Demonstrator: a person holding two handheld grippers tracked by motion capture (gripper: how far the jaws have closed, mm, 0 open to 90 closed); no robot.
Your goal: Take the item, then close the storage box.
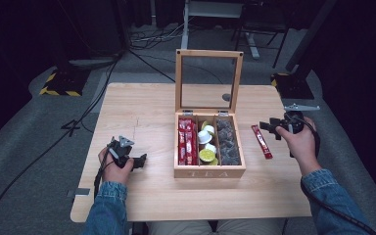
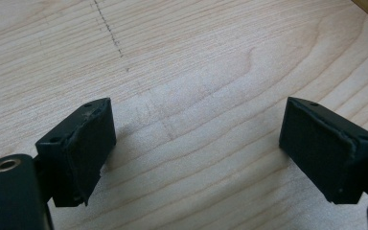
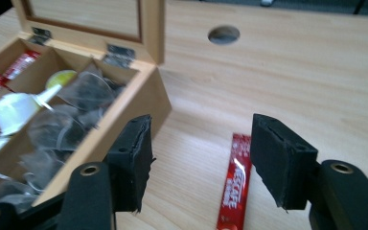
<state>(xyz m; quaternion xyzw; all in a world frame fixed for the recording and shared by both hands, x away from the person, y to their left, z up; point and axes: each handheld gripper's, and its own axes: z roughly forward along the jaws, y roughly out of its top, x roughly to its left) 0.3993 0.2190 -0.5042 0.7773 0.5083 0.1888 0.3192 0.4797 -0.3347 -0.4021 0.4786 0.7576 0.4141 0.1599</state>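
Surface: pale wooden table (image 1: 142, 103), dark floor around it.
Box: wooden tea box (image 1: 209, 172) with its glass lid upright, at the table's middle.
Sachet: red stick sachet (image 3: 234, 184) lying flat, just right of the box.
Right gripper (image 3: 200, 163): jaws apart above the sachet, not touching it.
Left gripper (image 2: 194, 155): jaws wide apart over bare wood, left of the box.

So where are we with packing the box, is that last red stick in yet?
Not yet. Done: the tea box stands open, its left compartment already holding red sticks. In hand: the right gripper is open, jaws apart above the loose red stick lying on the table right of the box, not touching it. The left gripper is open over bare wood. Left: likely grasp the stick and put it in.
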